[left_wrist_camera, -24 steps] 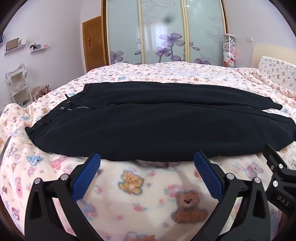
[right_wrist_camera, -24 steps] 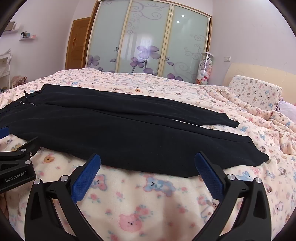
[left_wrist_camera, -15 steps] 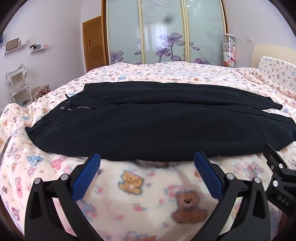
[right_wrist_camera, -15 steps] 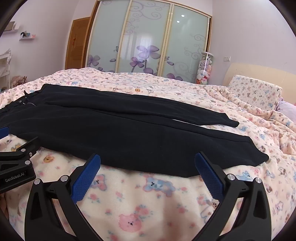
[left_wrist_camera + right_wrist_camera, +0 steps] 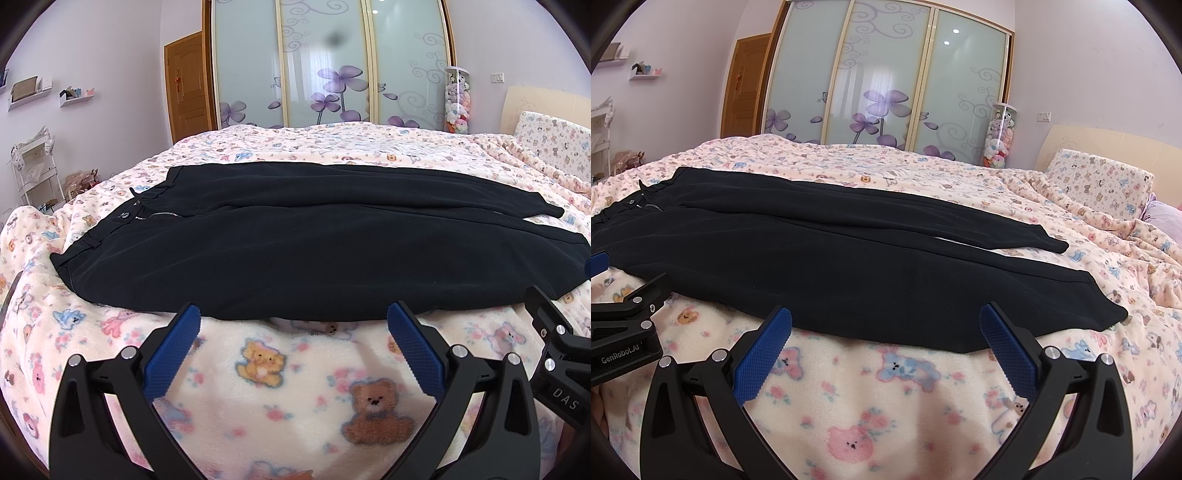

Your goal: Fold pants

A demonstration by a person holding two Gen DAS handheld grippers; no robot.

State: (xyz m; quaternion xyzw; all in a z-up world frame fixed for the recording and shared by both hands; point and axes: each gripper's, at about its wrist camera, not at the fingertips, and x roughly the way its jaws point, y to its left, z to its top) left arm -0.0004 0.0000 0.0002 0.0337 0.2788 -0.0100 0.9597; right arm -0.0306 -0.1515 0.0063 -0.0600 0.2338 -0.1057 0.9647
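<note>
Left claw (image 5: 293,325): fingers spread wide apart, gripping nothing, hovering over the blanket just short of the near edge of the pants; its blue fingertips (image 5: 186,321) almost meet that hem line.
Right claw (image 5: 885,325): fingers likewise wide apart and holding nothing, poised just short of the same near edge, toward the leg-cuff end.
Blanket (image 5: 295,387): pale fleece printed with teddy bears, covering the bed under the pants.
Pants (image 5: 314,251): black, laid flat and lengthwise across the bed, waistband to the left, both legs running to the right, the far leg ending shorter than the near one.
Zipper and button (image 5: 147,215): visible at the waist end of the pants.
Pillow (image 5: 1100,184): beyond the pants' cuffs, at the headboard.
Wardrobe (image 5: 886,81): behind the pants, frosted sliding doors with purple flowers.
</note>
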